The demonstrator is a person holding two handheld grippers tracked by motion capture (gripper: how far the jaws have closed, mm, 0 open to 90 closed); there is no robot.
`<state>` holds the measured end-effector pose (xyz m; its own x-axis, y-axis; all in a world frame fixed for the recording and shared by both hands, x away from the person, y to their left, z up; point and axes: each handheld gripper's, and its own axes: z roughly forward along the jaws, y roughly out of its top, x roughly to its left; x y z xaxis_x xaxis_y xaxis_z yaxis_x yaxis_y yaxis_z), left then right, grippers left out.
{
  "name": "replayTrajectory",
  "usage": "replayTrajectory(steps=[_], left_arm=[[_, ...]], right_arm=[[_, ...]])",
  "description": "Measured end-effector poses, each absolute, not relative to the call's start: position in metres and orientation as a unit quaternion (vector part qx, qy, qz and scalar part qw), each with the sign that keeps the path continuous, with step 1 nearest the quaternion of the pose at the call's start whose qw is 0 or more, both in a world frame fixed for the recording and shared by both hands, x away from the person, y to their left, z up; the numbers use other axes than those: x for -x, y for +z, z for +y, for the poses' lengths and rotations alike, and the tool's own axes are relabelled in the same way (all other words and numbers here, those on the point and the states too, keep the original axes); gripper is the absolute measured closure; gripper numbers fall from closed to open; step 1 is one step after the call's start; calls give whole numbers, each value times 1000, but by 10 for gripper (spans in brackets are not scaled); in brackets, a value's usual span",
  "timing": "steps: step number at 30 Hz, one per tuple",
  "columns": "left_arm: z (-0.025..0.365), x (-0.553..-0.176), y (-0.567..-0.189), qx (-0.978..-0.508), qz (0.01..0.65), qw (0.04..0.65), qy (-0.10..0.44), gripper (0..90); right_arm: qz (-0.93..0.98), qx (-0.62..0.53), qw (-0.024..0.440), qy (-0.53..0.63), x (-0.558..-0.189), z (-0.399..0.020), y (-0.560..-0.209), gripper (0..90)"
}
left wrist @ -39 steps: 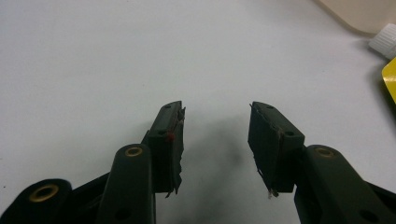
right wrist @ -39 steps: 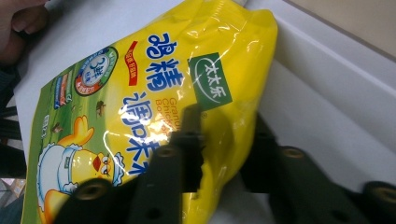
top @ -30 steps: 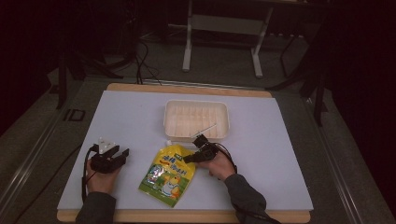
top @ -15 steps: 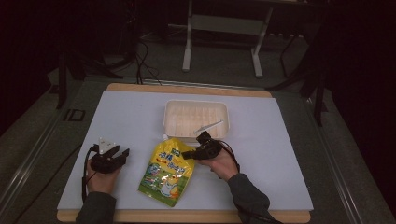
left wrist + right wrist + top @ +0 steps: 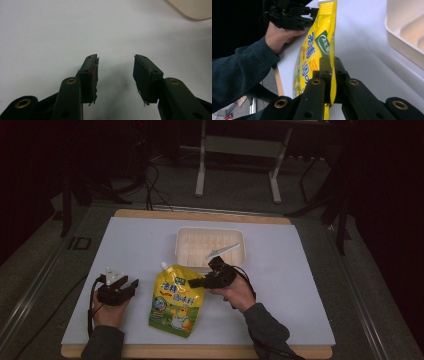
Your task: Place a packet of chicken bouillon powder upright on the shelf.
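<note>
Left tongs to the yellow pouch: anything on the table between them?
Nothing. In the high view, the stretch of white table between the open left tongs and the yellow pouch is bare. The right tongs pinch the pouch's far edge.

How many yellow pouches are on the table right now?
1. The yellow spouted pouch lies near the table's front edge, just in front of the white tray, its upper edge clamped by the right gripper.

A white table point(image 5: 135, 250) carries a cream tray point(image 5: 186, 251) and yellow pouch point(image 5: 175, 302).
</note>
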<state>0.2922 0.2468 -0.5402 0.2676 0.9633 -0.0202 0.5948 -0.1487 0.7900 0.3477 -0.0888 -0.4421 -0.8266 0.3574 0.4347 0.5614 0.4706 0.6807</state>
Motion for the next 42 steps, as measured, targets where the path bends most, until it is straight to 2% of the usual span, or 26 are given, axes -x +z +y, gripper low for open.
replayTrajectory(steps=[12,20,34,42], left_arm=[[247,-292,-540,-712,546,357,258,543],[247,-292,-540,-712,546,358,259,543],[247,-292,-540,-712,546,358,259,541],[247,-292,-540,-712,545,359,259,541]], right_arm=[[-837,258,88,-474,-348,-90,-410,900],[-818,272,76,-502,-346,-98,-403,900],[-804,268,121,-518,-341,-96,-414,900],[-786,276,126,-539,-340,-96,-417,900]])
